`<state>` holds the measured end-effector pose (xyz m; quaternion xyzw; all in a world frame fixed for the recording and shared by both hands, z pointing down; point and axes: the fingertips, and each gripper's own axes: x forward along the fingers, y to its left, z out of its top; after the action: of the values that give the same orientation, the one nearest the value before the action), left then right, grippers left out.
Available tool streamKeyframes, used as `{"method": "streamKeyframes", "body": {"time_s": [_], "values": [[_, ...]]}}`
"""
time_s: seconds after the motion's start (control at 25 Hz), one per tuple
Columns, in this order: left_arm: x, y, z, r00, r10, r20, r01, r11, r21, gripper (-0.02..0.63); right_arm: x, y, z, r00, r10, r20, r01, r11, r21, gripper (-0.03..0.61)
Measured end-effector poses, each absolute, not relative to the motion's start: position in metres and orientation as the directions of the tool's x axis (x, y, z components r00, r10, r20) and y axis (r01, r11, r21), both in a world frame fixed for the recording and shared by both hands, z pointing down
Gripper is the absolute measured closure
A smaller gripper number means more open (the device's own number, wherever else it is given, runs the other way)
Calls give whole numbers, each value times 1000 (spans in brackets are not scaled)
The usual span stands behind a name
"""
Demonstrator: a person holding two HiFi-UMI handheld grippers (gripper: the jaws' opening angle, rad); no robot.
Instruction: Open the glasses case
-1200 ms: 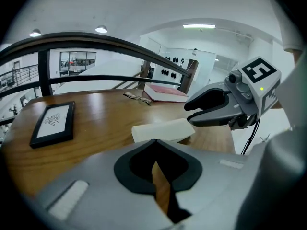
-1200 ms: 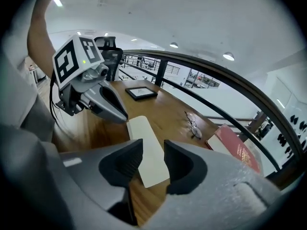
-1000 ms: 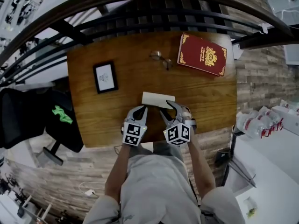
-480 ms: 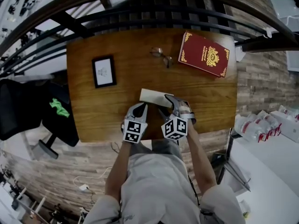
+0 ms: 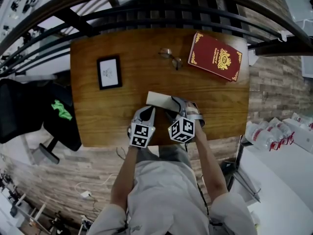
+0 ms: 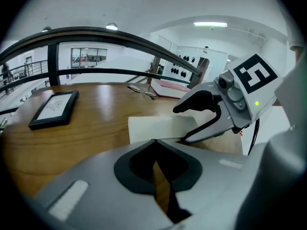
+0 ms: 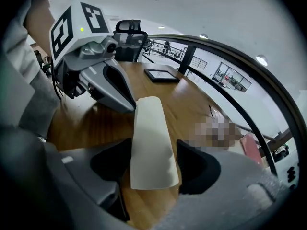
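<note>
glasses case [image 5: 158, 99], pale, closed, flat on bench [image 5: 98, 126], right of picture frame [image 5: 109, 72] and nearer person. right tool [image 7: 152, 164] at case end far from frame: jaws released wide, just been opening, case between them, unpinched. left tool [image 6: 154, 150] at case end nearer frame: jaws clenched together, empty, tips just beside case edge.

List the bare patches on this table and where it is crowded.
Bare: between picture frame and glasses case; the near left corner; the strip between red book and near edge. Crowded: around the case, and where the glasses lie beside the book.
</note>
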<state>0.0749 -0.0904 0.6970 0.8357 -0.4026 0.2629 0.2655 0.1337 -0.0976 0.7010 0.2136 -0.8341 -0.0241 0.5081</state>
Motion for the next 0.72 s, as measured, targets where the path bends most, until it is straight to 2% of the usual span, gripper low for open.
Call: {"method": "streamKeyframes", "body": {"time_s": [0.72], "values": [[79,-92,700,537,-523,662,-809,-541,229,594,135,-98,710,-401,-297,867,-344,926,158,282]]}}
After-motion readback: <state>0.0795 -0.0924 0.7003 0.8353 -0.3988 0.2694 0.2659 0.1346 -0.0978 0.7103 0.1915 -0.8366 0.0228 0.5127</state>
